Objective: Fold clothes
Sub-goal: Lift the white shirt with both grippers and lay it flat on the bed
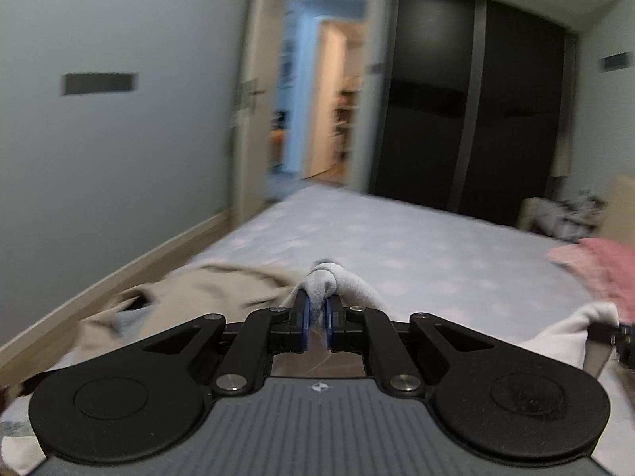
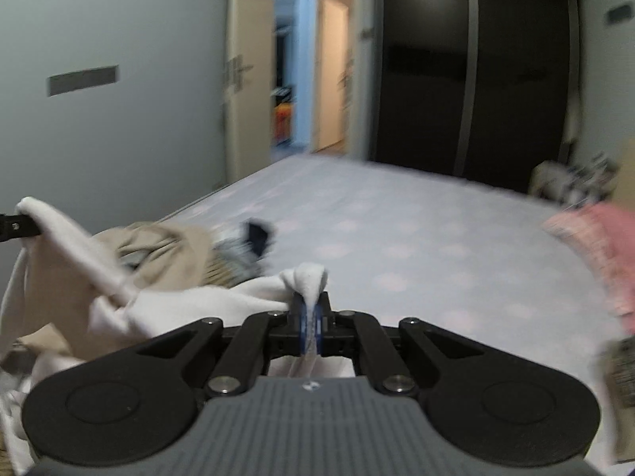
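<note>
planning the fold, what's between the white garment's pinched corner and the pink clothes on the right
Only bare patterned bedsheet between the white garment and the pink clothes, in the right wrist view.

White garment (image 2: 190, 301); beige garment (image 1: 206, 289); pink cloth (image 1: 607, 265); pale lilac bed (image 1: 416, 246) with faint pink dots; black wardrobe (image 1: 468, 95); grey-blue wall (image 1: 119, 158); blue pads (image 1: 304, 325) on the black hand-held gripper.

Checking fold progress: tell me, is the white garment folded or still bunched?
Bunched, not folded: the white garment hangs crumpled between the left gripper and right gripper.
</note>
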